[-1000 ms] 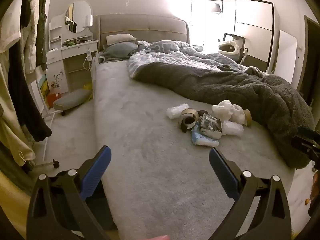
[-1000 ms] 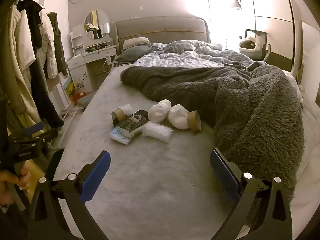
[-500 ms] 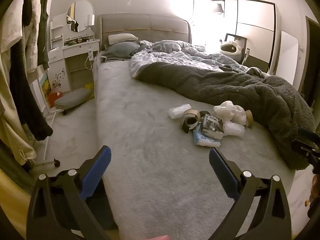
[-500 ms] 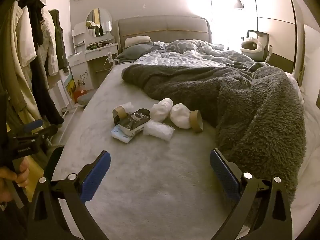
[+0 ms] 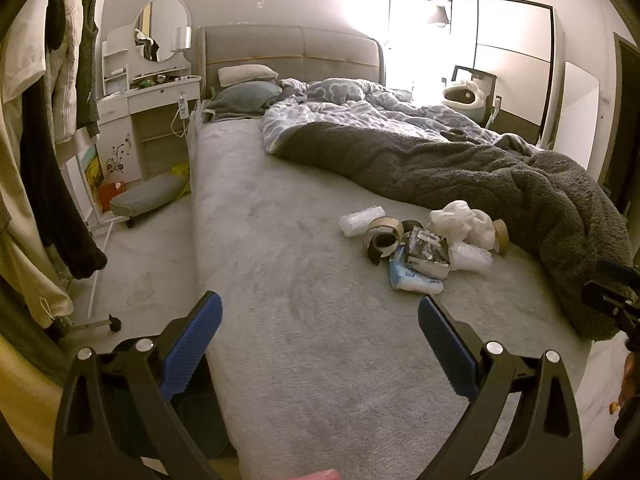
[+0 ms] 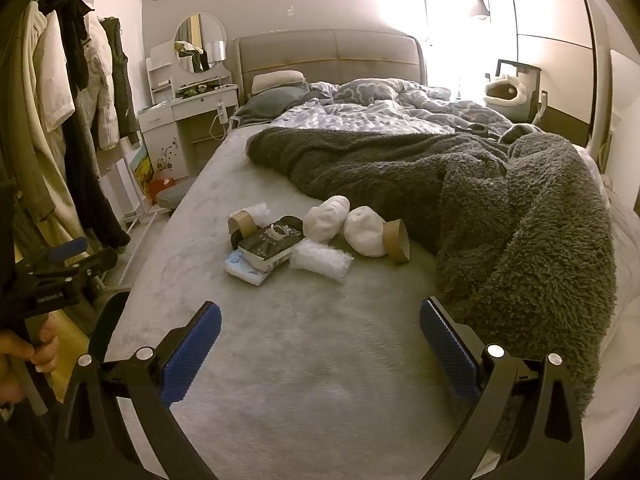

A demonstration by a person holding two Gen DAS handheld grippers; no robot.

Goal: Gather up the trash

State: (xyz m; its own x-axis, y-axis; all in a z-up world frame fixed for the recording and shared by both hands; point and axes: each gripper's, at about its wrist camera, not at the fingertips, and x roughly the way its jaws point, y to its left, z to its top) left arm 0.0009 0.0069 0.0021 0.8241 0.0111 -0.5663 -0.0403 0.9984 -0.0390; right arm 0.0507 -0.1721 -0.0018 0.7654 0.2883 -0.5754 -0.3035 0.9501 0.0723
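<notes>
A heap of trash lies on the grey bed [image 5: 280, 280] [image 6: 320, 360]: tape rolls [image 5: 383, 234] [image 6: 243, 223], a dark printed box [image 5: 426, 252] [image 6: 269, 245], a blue tissue pack [image 5: 414, 280] [image 6: 244, 269], bubble wrap [image 5: 470, 261] [image 6: 322, 260], crumpled white paper [image 5: 462, 222] [image 6: 326, 218] and a cardboard ring [image 6: 397, 241]. My left gripper [image 5: 320, 334] hovers open over the bed's near end, short and left of the heap. My right gripper [image 6: 320, 334] is open too, in front of the heap, nothing between its fingers.
A dark fluffy blanket [image 6: 500, 208] [image 5: 480, 176] covers the bed's right side, touching the heap. Hanging clothes [image 6: 72, 100] [image 5: 48, 140] and a white dressing table [image 5: 148, 100] stand left. A hand [image 6: 20, 360] holds the other gripper at the left edge.
Both views have shifted slightly; the trash heap sits a little farther off in the right wrist view. Both grippers stay open and empty.
</notes>
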